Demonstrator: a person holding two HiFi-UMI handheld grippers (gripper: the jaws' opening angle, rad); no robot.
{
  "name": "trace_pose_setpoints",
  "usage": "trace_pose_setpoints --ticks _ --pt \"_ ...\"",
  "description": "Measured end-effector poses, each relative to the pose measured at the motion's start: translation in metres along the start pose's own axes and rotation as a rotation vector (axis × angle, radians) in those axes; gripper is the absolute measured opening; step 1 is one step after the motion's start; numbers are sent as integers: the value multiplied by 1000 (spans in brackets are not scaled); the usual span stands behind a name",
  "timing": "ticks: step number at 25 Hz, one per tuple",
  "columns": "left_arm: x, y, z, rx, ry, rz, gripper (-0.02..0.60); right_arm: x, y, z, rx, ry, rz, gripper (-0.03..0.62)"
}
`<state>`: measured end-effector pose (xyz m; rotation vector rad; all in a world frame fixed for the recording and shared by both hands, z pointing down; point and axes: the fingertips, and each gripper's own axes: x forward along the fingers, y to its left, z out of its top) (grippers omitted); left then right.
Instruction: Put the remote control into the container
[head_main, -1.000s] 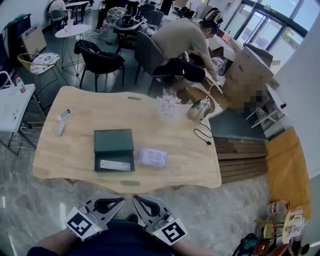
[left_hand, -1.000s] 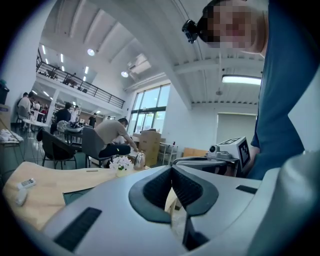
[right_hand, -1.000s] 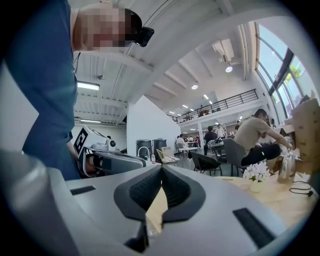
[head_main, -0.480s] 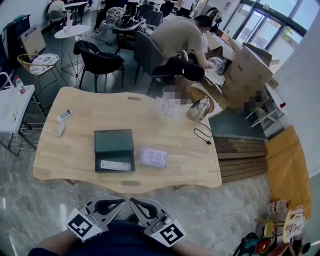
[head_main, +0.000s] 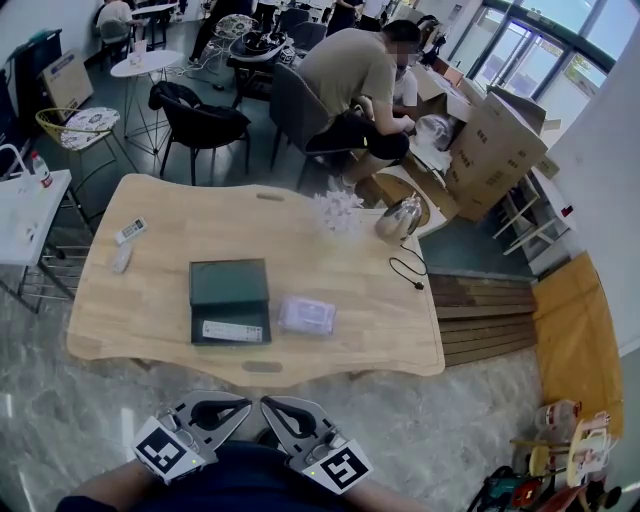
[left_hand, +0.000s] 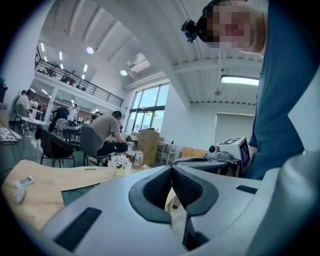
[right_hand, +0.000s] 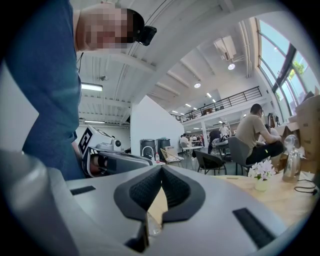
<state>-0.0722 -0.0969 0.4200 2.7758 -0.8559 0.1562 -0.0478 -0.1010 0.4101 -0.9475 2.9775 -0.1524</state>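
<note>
1 packet (head_main: 305, 314) just R of container (head_main: 228, 284).

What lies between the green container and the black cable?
A packet beside the container, then bare table to the cable, in the head view.

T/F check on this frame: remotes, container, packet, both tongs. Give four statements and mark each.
1. A remote lies inside the green container. True.
2. One of the tongs grips a remote. False: the left tongs and right tongs are both shut and empty.
3. The wrapped packet lies left of the container. False: the packet lies to its right.
4. A second remote lies near the left edge of the table. True.
</note>
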Motion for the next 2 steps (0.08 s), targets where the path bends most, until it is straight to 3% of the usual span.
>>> trace_pose_setpoints --ticks 2 --pt "1 -1 -1 -5 3 -2 87 -2 -1 -1 5 3 -1 17"
